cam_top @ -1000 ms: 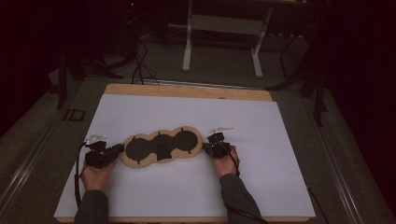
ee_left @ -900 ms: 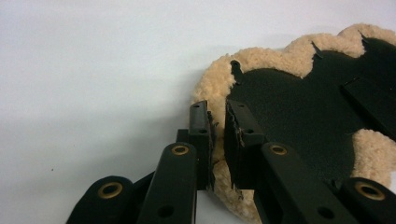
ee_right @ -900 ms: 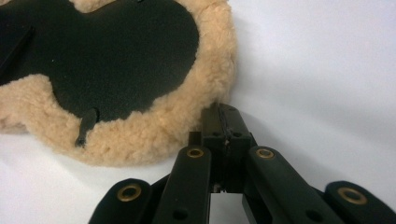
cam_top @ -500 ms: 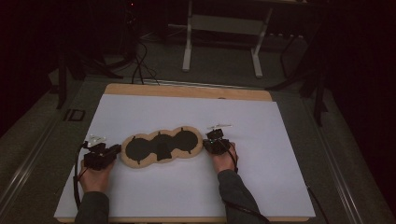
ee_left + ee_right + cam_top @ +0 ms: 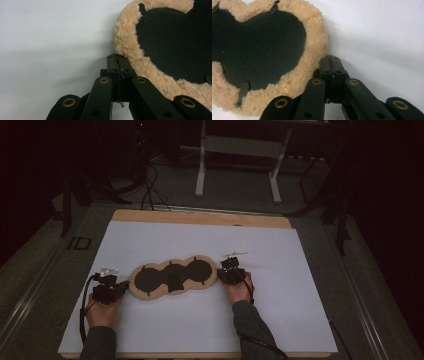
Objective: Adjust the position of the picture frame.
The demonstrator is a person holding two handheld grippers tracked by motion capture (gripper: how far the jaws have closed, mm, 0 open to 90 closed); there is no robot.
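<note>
Fleece-edged pad point(image 5: 172, 277), a long flat piece with three black rounded lobes and a tan woolly border, lay on the white sheet point(image 5: 280, 260) that covered the tabletop point(image 5: 200, 216). It was in the near half of the tabletop, a little left of the middle, and its long side ran roughly along the near edge, with the right end slightly farther from the person.

The left claw point(image 5: 118, 290) was at the left end of the pad, held by the left hand point(image 5: 102, 311) that came in from the near edge. In the left gripper view the two jaws were pressed fully together, and their closed tip point(image 5: 117, 63) touched the woolly border point(image 5: 127, 45) of the pad from outside. I could not tell if a few fibres were caught between them; the jaws did not clearly hold anything.

The right claw point(image 5: 226, 274) was at the right end of the pad, held by the right hand point(image 5: 240, 289). In the right gripper view its jaws were also closed completely, with no gap, and the tip point(image 5: 332, 65) was just beside the border point(image 5: 317, 45), touching or nearly touching it. The pad lay between the two claws, flat on the sheet.
</note>
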